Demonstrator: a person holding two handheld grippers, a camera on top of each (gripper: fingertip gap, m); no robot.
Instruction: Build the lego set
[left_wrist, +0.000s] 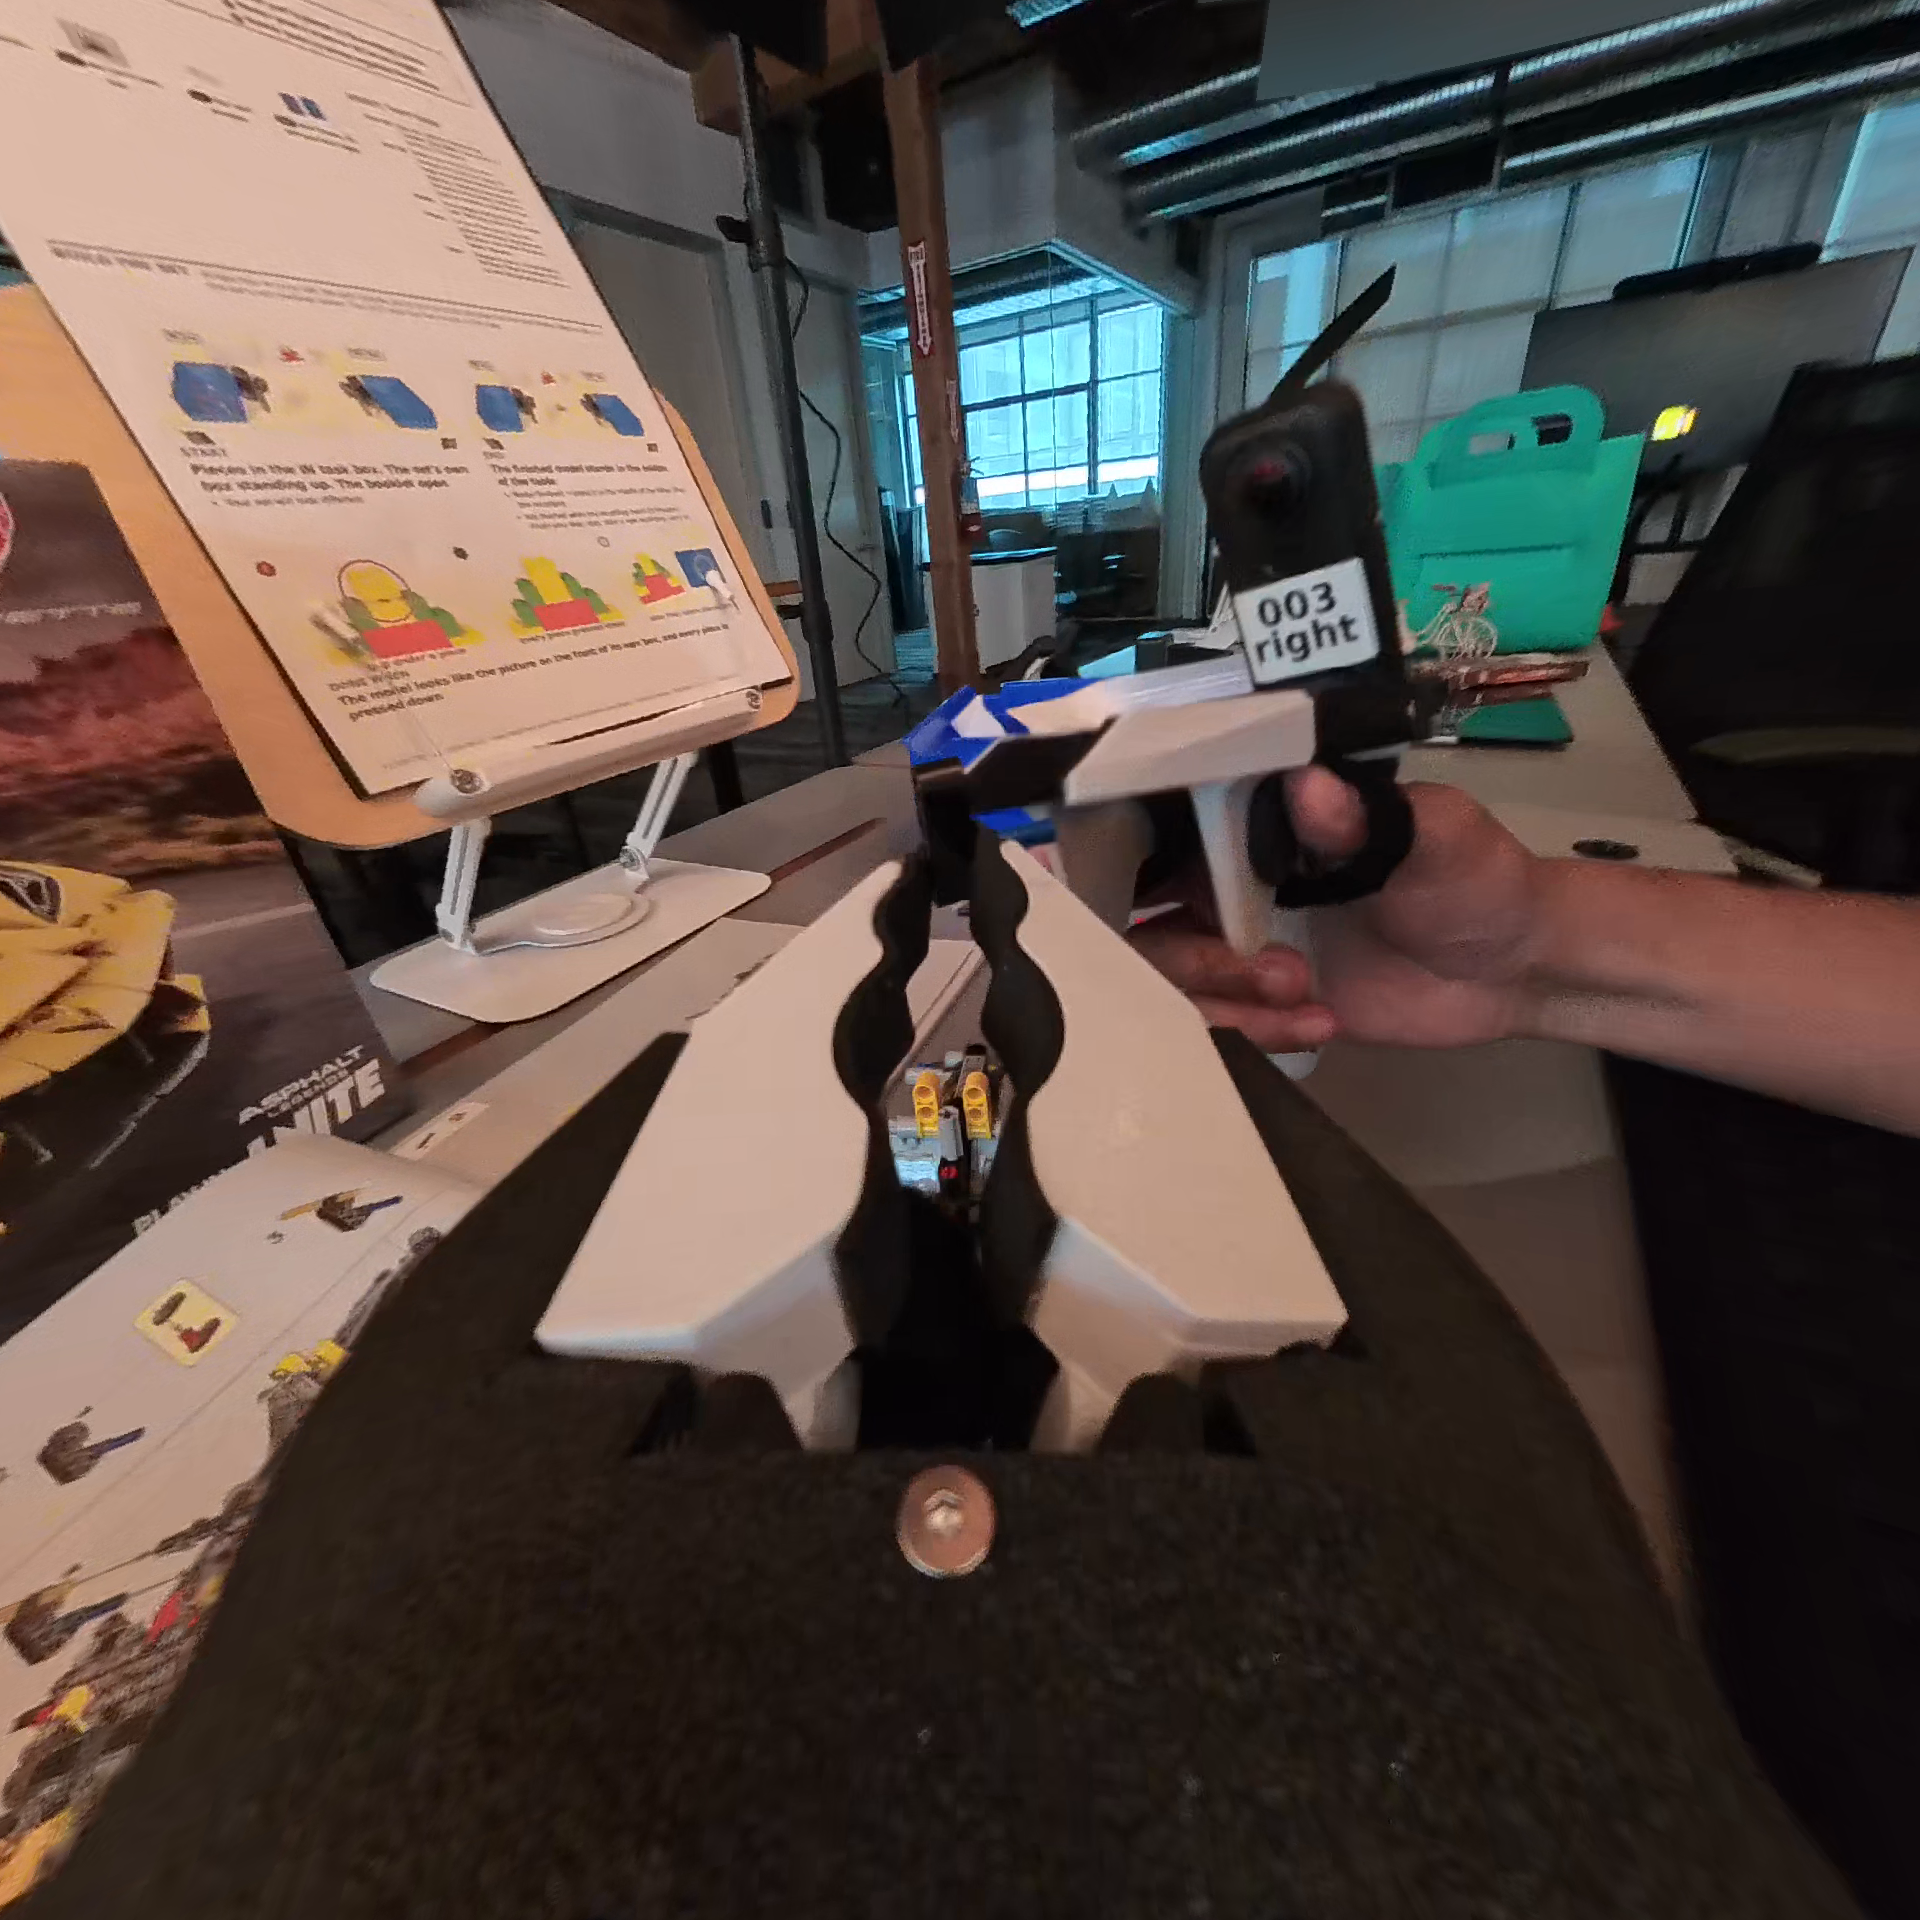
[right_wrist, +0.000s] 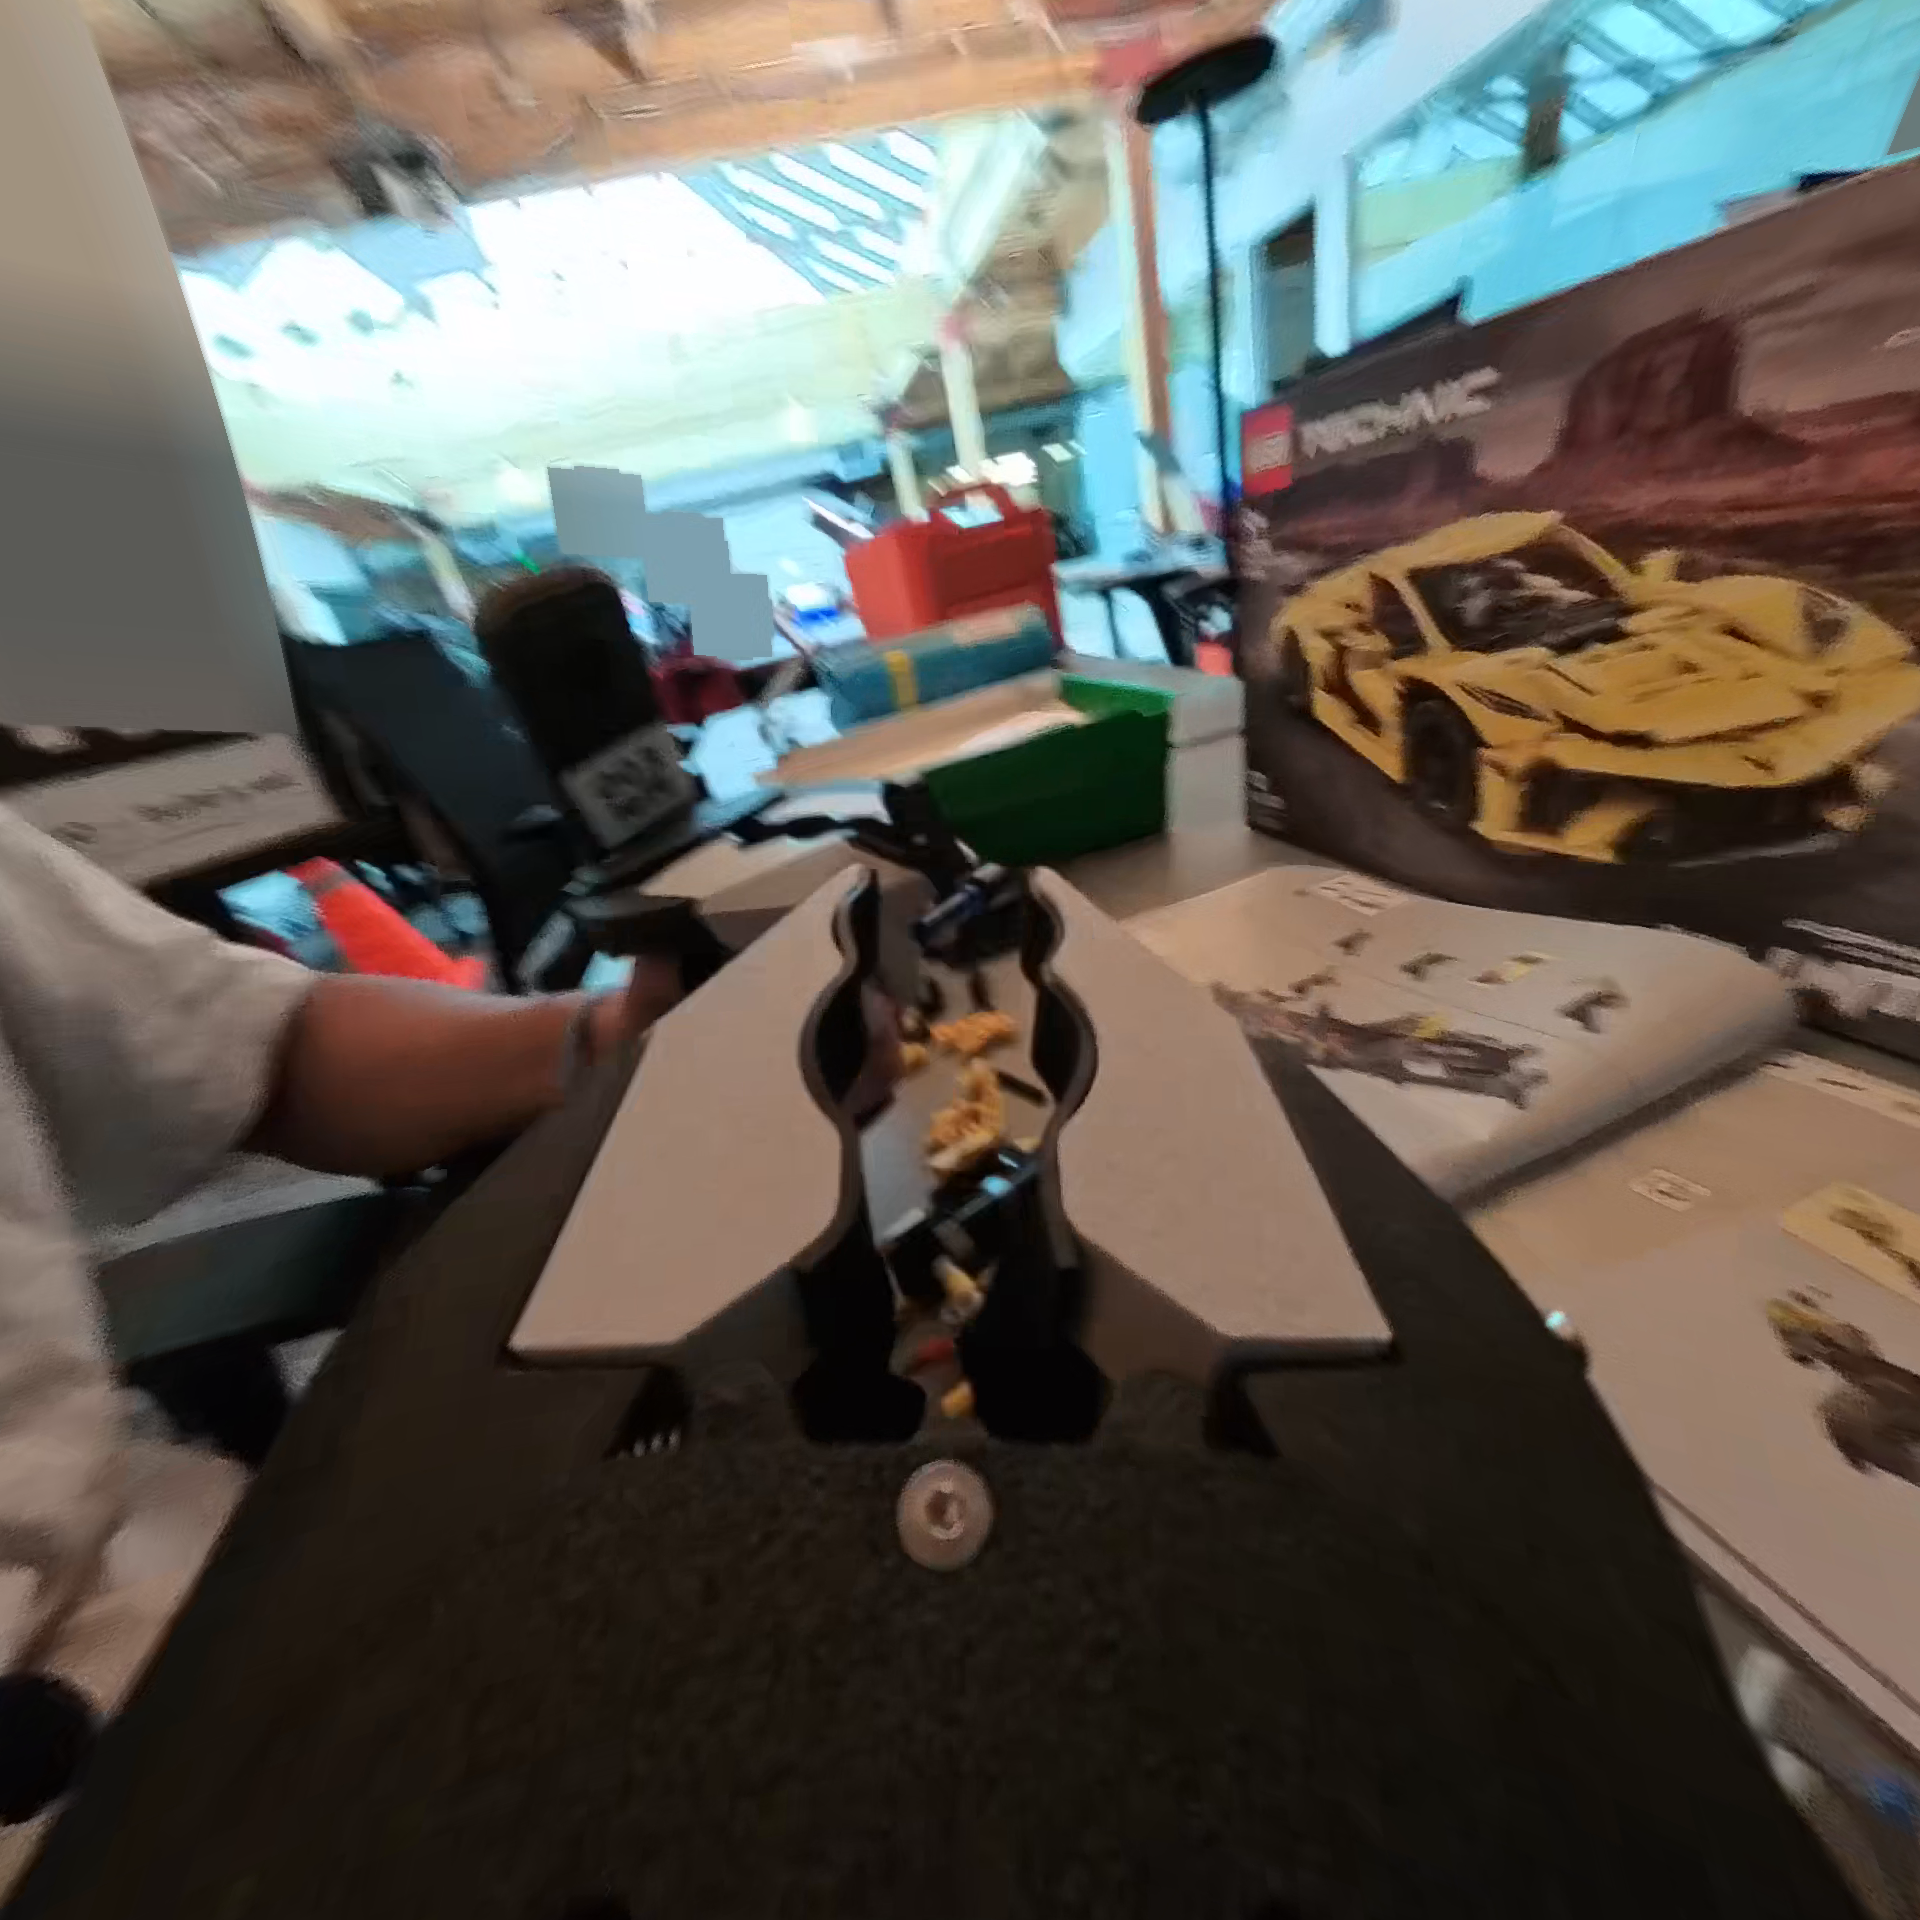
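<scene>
Open loft workspace: gridded windows (left_wrist: 1049, 405), ceiling ducts (left_wrist: 1455, 114), wooden post (left_wrist: 935, 416), grey tables (right_wrist: 1195, 862).

box (right_wrist: 1579, 665): yellow car print | bin (right_wrist: 1049, 774): green | loose pieces (right_wrist: 971, 1081): probably yellow

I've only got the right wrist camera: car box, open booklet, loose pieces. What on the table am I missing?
Observer: A printed sheet leans on a white stand beside the box.
Operator: Anything built yet?
Observer: A small grey and yellow assembly shows between the left tool's fingers.
Operator: What's behind my right tool?
Observer: A green bag, farther back on the table.
</scene>
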